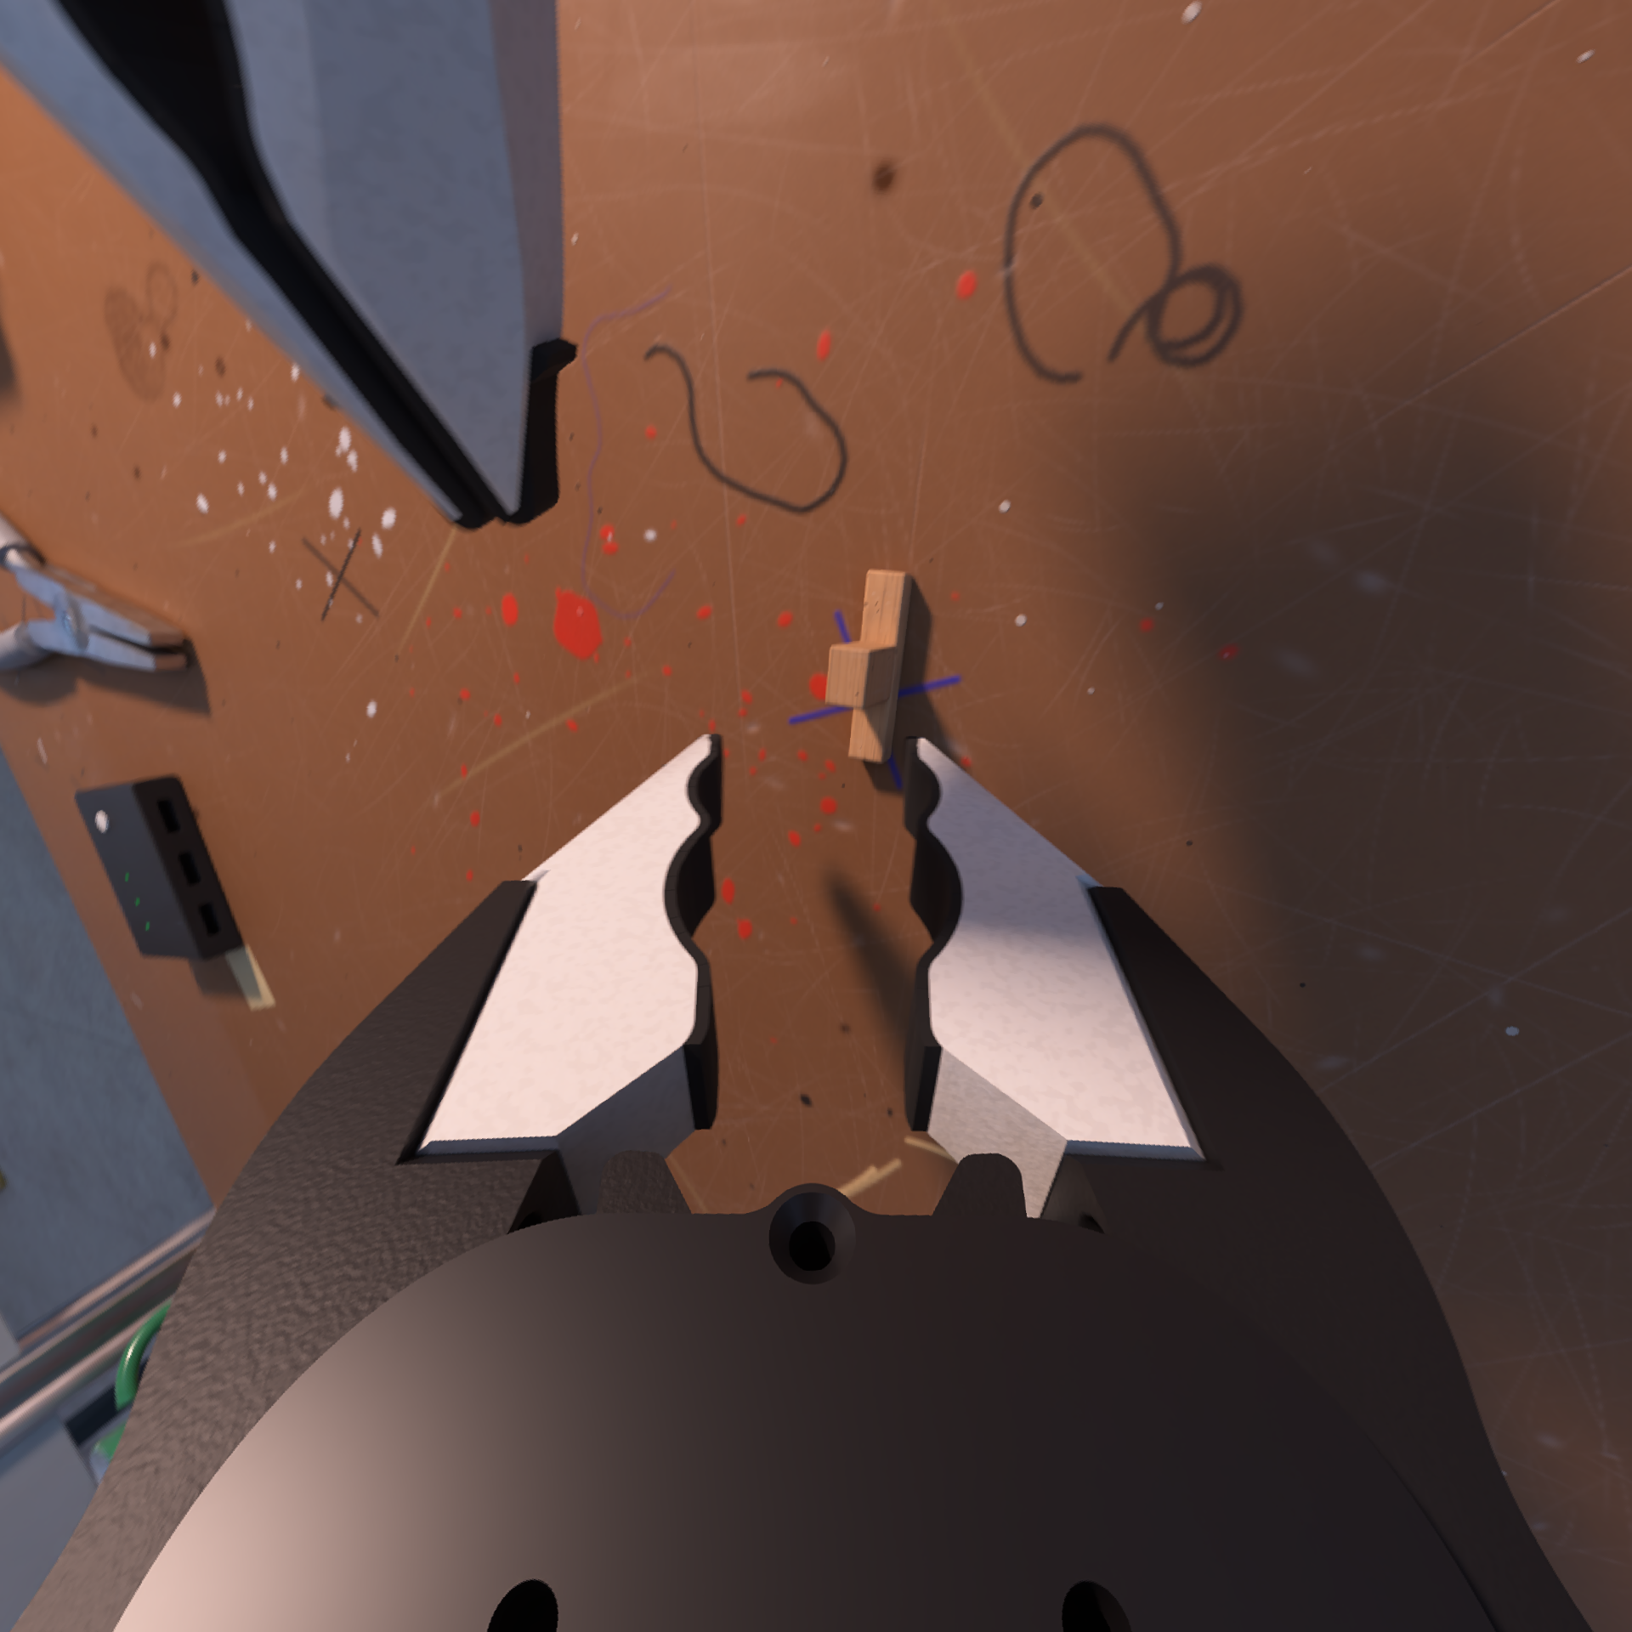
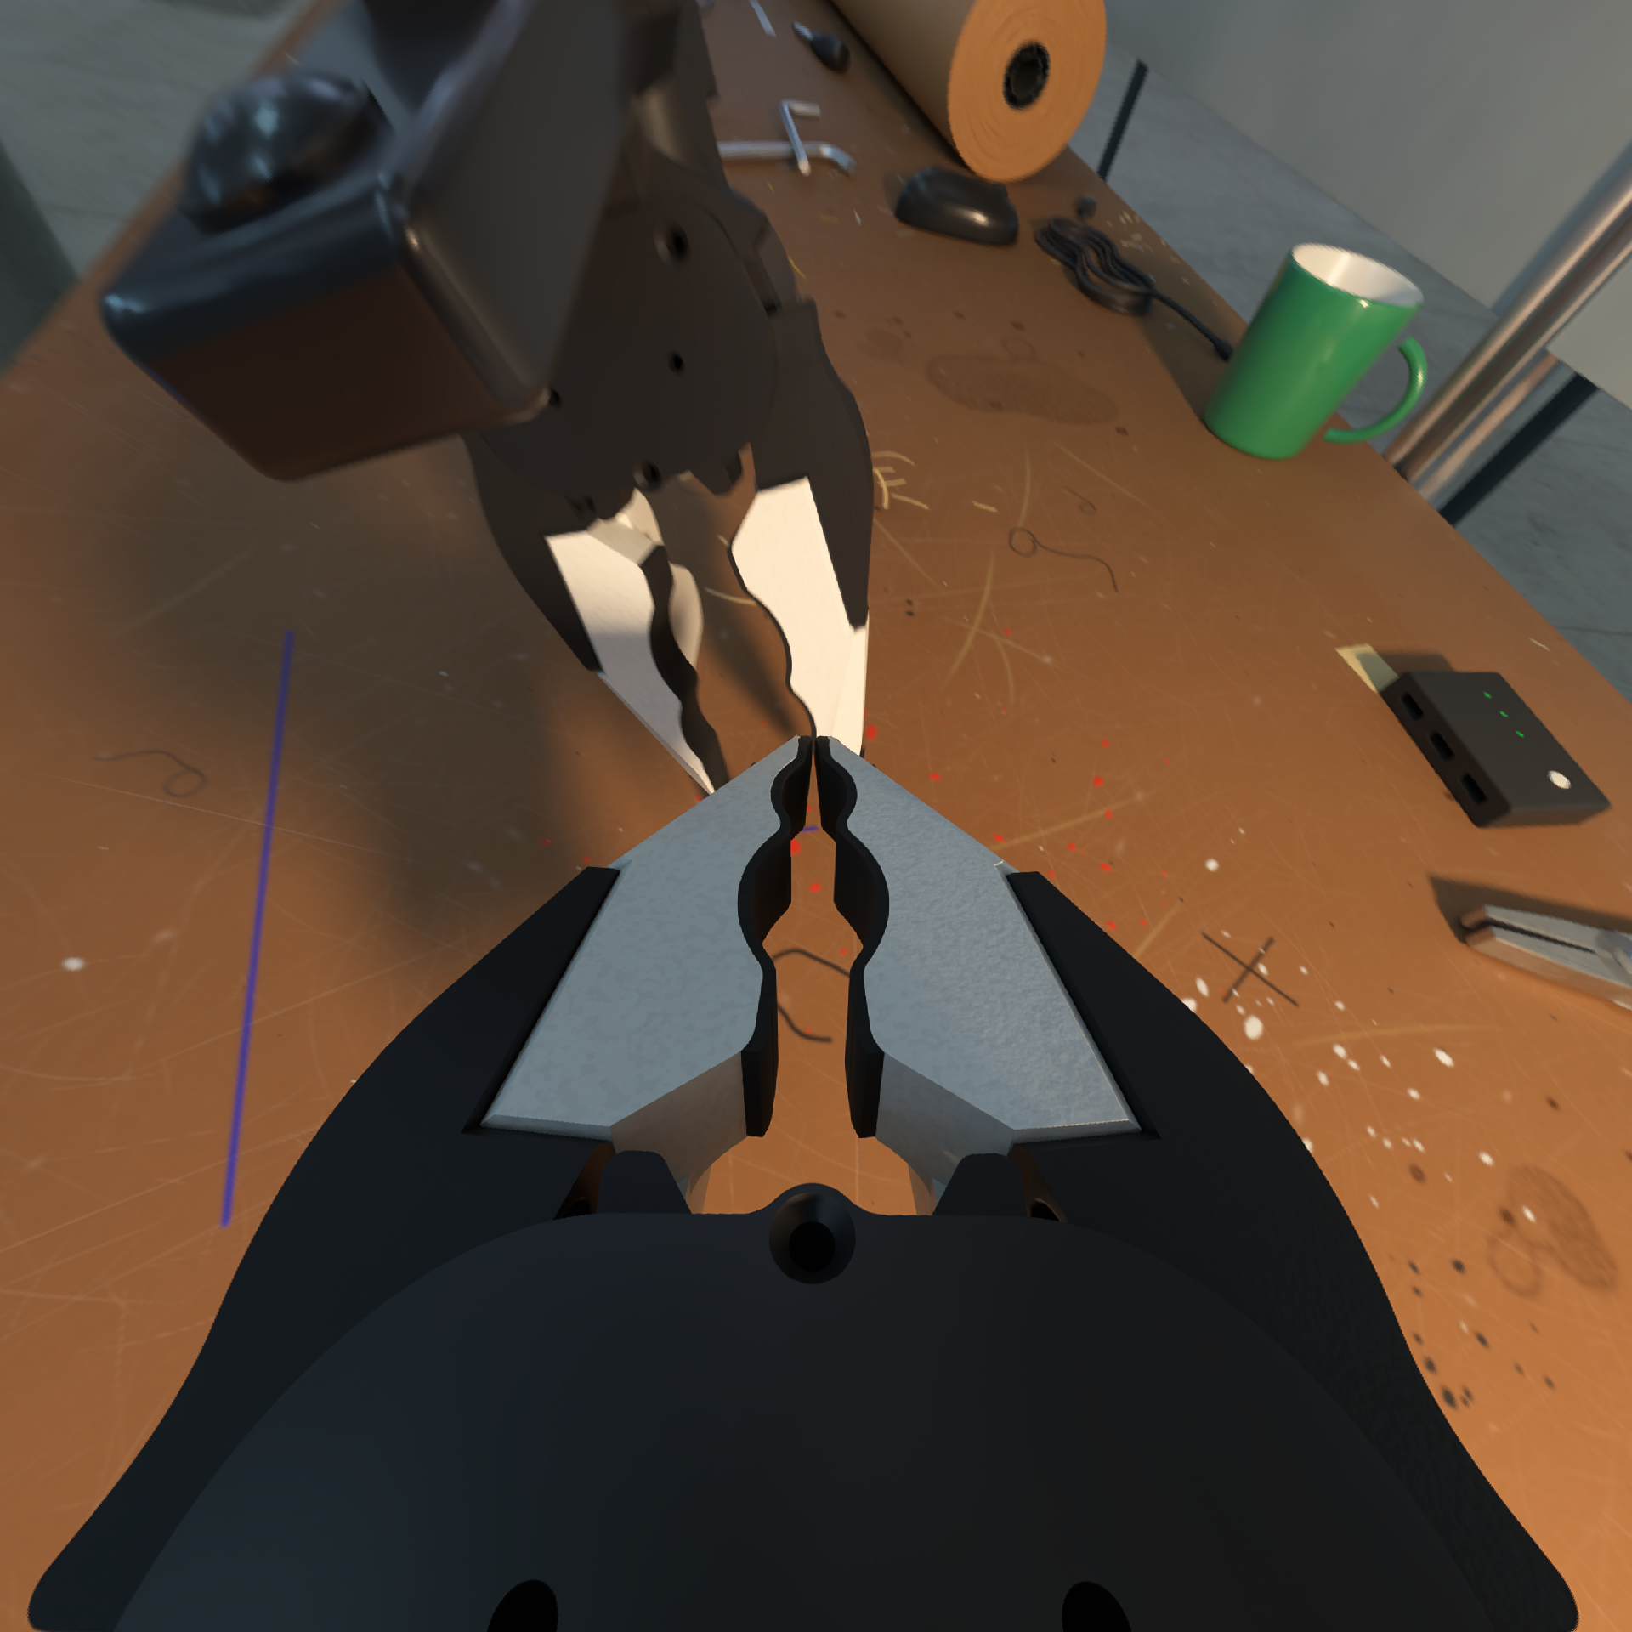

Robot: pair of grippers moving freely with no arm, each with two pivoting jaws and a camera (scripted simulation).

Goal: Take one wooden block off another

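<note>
Hovering above stacked wooden blocks, both grippers empty.
Left wrist view: left gripper [image 1: 812,751] fingers spread, released; short block [image 1: 855,676] lies crosswise on long block [image 1: 880,664] mid-desk, just beyond right fingertip. Right wrist view: right gripper [image 2: 813,742] clenched on nothing, tips near left gripper; blocks hidden; green mug [image 2: 1307,353] near desk [image 2: 265,530] far-right edge.

long block [image 1: 881,662]: pale wood, lying flat on the brown tabletop over a blue cross mark
short block [image 1: 850,676]: same pale wood, resting crosswise on the long block's middle
</note>
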